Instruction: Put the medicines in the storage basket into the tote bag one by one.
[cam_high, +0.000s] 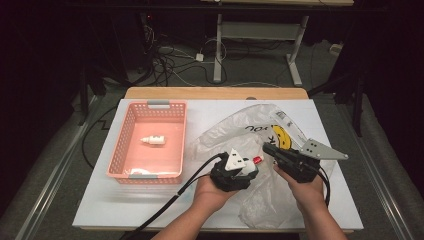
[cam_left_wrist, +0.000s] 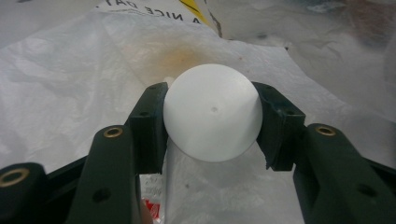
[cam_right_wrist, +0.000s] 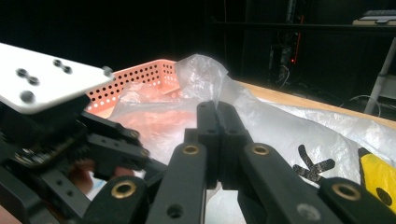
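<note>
Two bottles, one bag

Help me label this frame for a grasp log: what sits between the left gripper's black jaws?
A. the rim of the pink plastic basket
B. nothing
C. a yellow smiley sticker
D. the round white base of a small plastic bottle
D: in the left gripper view, the left gripper has its pads pressed on both sides of the round white base of a small plastic bottle, over the clear crinkled plastic bag.
</note>
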